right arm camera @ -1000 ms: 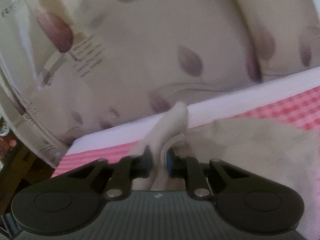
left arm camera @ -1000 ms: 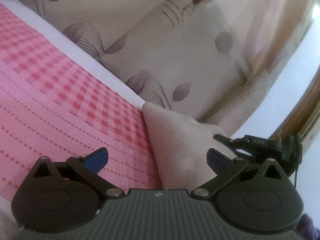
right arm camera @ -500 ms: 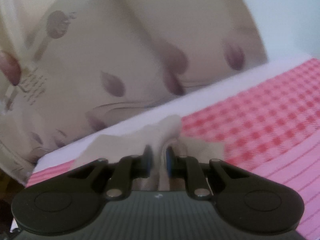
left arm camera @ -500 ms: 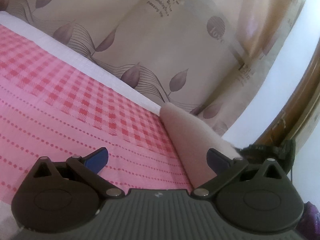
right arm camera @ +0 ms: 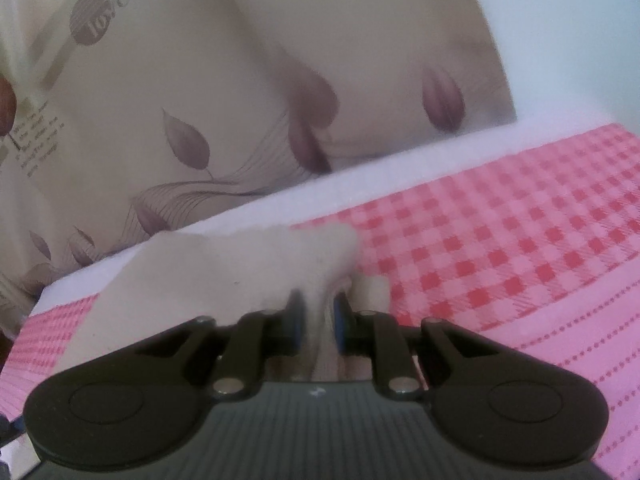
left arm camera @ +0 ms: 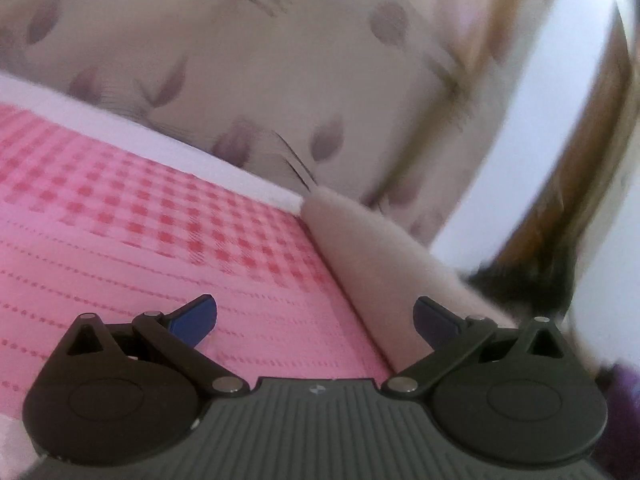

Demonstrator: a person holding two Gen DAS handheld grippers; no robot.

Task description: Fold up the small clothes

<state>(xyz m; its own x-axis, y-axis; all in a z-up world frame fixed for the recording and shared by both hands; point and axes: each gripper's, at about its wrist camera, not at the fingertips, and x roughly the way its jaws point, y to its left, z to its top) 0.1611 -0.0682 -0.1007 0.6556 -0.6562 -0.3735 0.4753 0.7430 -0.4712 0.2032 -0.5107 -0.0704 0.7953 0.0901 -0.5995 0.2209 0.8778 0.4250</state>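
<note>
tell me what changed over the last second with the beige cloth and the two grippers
The right gripper carried the pinched edge of the beige cloth across onto the pink checked cover; its jaws have just been opening slightly, cloth between them. The left gripper stayed open and empty beside the cloth.

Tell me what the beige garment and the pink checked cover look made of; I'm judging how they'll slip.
Beige garment: soft matte knit or fleece, probably; it drapes limply with a fuzzy edge. Pink checked cover: flat woven cloth, likely cotton; the checks and dotted rows look woven in, with no sheen.
</note>
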